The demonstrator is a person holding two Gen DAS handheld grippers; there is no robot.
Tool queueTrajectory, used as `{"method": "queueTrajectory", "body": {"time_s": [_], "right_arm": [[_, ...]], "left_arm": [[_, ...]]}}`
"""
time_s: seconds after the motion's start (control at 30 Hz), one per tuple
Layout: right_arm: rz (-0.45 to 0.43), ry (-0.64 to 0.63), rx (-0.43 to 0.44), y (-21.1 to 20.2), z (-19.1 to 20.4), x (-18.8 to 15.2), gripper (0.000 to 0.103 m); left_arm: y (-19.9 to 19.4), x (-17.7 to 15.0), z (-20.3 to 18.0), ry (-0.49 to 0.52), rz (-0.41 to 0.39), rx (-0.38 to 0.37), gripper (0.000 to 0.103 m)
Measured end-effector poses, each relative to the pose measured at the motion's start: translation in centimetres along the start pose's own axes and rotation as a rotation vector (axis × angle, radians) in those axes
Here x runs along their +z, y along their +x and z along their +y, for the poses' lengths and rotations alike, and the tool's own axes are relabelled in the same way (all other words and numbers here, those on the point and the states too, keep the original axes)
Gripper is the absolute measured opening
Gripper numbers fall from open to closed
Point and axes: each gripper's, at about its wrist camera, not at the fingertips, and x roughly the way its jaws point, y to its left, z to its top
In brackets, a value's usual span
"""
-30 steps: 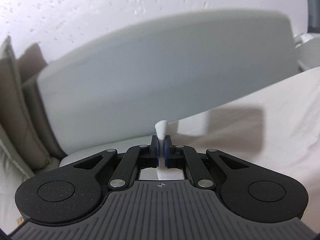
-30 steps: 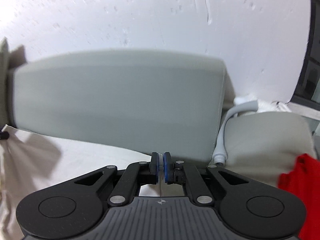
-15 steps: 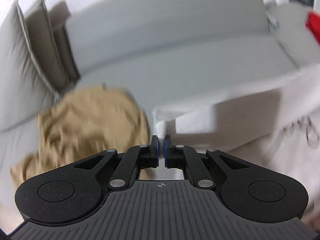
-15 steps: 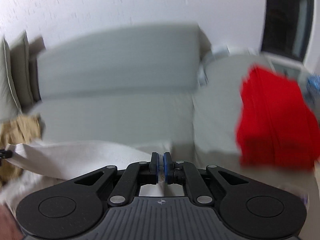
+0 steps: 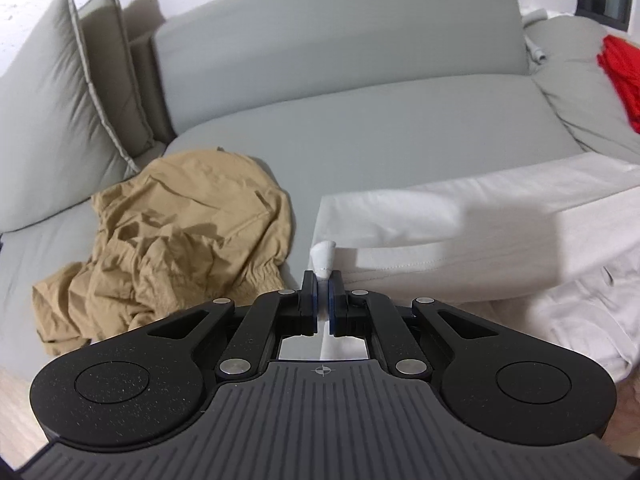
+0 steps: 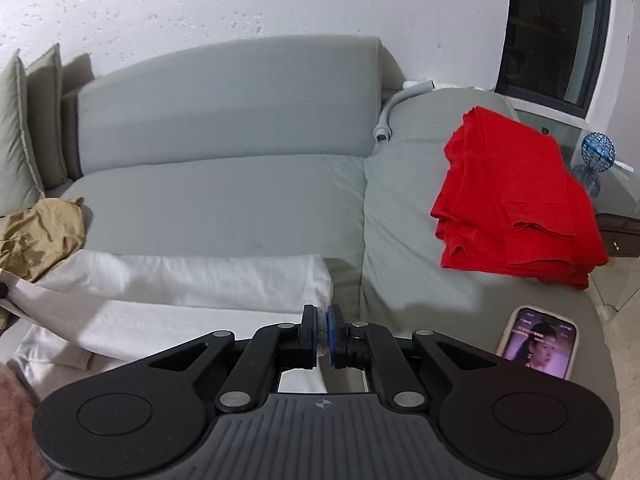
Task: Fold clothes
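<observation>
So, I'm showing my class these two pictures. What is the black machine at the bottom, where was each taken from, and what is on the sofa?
There is no robot. A person holds a two-finger claw in each hand, and a camera on each one looks forward along its fingers. One picture comes from the left claw, the other from the right claw.

Both are shut on the white garment, each pinching one end, so a fold of it hangs stretched between them over the grey sofa.

Also there: a crumpled tan garment at the left, a folded red stack on the right cushion, and a phone with its screen lit.
</observation>
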Motion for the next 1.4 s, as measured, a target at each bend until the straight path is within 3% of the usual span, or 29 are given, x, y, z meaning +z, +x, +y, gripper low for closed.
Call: {"method": "queueTrajectory", "body": {"time_s": [0.07, 0.2, 0.23, 0.3, 0.33, 0.37, 0.47, 0.57, 0.63, 0.87, 1.03, 1.27, 1.33, 1.4], "right_arm": [[0.044, -0.035, -0.011, 0.6, 0.2, -1.4, 0.005], [0.204, -0.081, -0.005, 3.0, 0.5, -3.6, 0.01], [0.204, -0.084, -0.012, 2.7, 0.6, -3.8, 0.014], [0.175, -0.093, -0.017, 1.6, 0.6, -3.7, 0.023], [0.161, -0.096, -0.017, 1.1, 0.7, -3.5, 0.03], [0.144, -0.091, -0.003, 0.4, 0.7, -3.1, 0.032], [0.144, -0.064, 0.055, 0.6, 1.2, -1.8, 0.032], [0.213, -0.017, 0.118, 3.1, 2.5, -1.0, 0.03], [0.279, 0.008, 0.144, 5.6, 3.8, -0.7, 0.03], [0.377, 0.046, 0.116, 11.3, 7.3, 0.7, 0.029], [0.474, 0.095, 0.093, 13.6, 7.4, -0.3, 0.029], [0.569, 0.016, 0.197, 10.0, 7.1, -2.3, 0.033], [0.587, -0.051, 0.219, 7.9, 7.1, -3.4, 0.035], [0.58, -0.094, 0.216, 5.7, 6.8, -4.5, 0.036]], "left_arm": [[0.9, -1.1, -0.3, 0.033, 0.043, -0.01, 0.005], [2.5, -2.8, -1.3, 0.071, 0.156, 0.032, 0.029], [1.9, -3.1, -1.4, 0.073, 0.145, 0.04, 0.032], [0.0, -3.4, -1.4, 0.075, 0.093, 0.04, 0.049], [-1.0, -3.4, -1.3, 0.072, 0.065, 0.038, 0.049], [-1.6, -3.3, -1.2, 0.063, 0.043, 0.028, 0.05], [-2.4, -2.4, -1.2, 0.015, -0.007, -0.015, 0.049], [-1.4, -0.8, -2.5, -0.003, -0.025, -0.09, 0.043], [0.3, 0.2, -4.3, 0.026, -0.004, -0.128, 0.036], [5.5, 2.8, -9.5, 0.101, 0.058, -0.14, 0.036], [7.8, 2.2, -11.2, 0.181, 0.139, -0.135, 0.036], [5.5, -0.4, -10.4, 0.265, 0.233, -0.261, 0.029], [3.7, -1.6, -10.3, 0.305, 0.258, -0.324, 0.033], [1.8, -2.9, -9.6, 0.327, 0.251, -0.316, 0.045]]}}
